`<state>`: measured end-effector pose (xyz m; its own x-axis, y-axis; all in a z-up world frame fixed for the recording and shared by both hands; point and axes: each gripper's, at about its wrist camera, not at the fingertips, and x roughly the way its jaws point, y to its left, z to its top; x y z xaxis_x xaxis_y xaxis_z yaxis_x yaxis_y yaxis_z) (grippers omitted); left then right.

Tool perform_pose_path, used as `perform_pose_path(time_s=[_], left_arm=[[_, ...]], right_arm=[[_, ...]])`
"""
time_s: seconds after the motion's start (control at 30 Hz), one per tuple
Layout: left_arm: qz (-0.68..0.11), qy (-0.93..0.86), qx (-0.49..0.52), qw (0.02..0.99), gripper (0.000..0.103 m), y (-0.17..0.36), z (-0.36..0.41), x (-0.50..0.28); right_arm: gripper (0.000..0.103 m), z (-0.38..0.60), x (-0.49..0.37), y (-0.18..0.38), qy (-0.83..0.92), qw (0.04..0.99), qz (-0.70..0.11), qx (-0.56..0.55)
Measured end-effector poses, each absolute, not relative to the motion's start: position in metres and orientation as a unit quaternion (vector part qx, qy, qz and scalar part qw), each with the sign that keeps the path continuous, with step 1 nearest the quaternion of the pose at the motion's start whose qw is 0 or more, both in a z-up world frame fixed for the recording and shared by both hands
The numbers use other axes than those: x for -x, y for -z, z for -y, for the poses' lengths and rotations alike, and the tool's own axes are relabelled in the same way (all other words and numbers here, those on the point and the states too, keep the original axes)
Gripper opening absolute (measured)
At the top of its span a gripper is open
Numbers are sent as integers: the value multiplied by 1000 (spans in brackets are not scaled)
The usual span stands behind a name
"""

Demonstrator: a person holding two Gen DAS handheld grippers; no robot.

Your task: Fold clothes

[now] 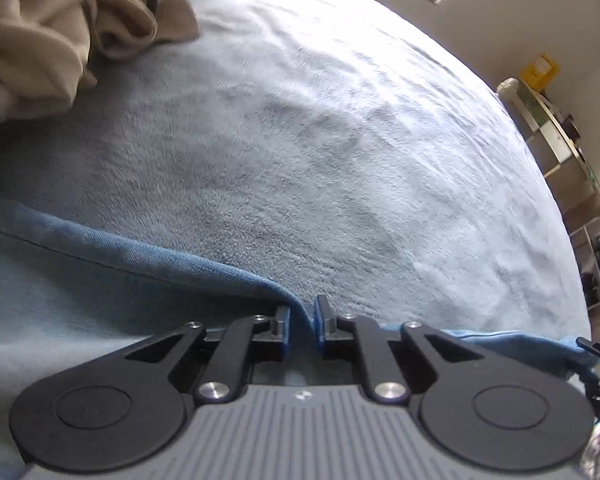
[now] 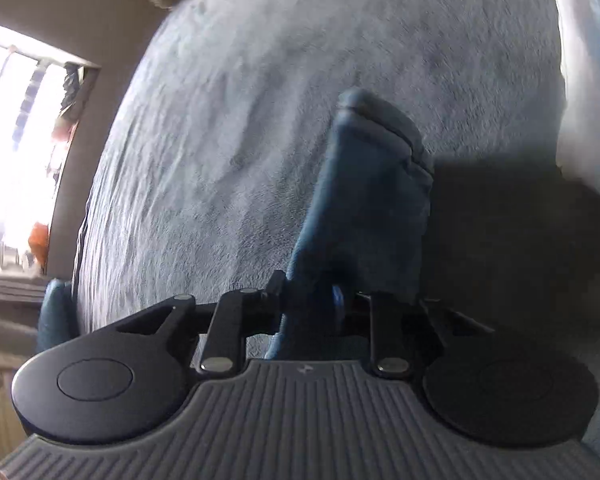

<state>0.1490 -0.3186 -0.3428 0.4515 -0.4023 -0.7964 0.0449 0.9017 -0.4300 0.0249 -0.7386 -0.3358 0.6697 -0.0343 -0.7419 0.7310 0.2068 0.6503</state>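
Left gripper (image 1: 301, 322): pinching an edge of blue cloth (image 1: 148, 258), fabric caught between the blue pads. Right gripper (image 2: 310, 294): clamped on a thicker bunch of the same-coloured cloth (image 2: 364, 208), hem end hanging forward over the blanket (image 2: 228, 120). Whether both hold one garment: probable, not confirmable from these views.

Cloth location: draped low over the pale fleece blanket, near edge of bed, stretched leftward from the left grip.

Step in hand, judged: carrying gripped edges across to make a fold. Recommended practice: keep both grips firm, hold the two ends level, keep fabric taut between them, lay down flat before release, avoid dragging the blanket pile.

Count: grippers, two. Blue garments, one apparent. Beige clothes heap (image 1: 48, 28), one, unsorted, far left, well apart from the blue cloth. Blankets, one.
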Motion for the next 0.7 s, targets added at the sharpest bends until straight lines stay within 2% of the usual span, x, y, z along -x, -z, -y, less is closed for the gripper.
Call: perform_pose_path(time_s=[0.13, 0.2, 0.23, 0.33, 0.5, 0.7], left_arm=[[-489, 134, 201, 838, 17, 340, 314, -144], [-482, 135, 206, 841, 18, 333, 311, -141], [-478, 136, 207, 843, 19, 328, 310, -140], [-460, 155, 187, 854, 31, 315, 312, -124], [-444, 236, 96, 859, 31, 295, 327, -79], [-421, 345, -40, 838, 36, 297, 375, -37]], right_arm=[[33, 752, -16, 313, 259, 734, -269, -567], [42, 753, -5, 295, 255, 758, -259, -542], [44, 752, 1, 286, 254, 767, -259, -529], [45, 740, 16, 277, 244, 775, -300, -500], [45, 717, 21, 309, 249, 765, -388, -450], [45, 728, -14, 344, 246, 757, -372, -479]])
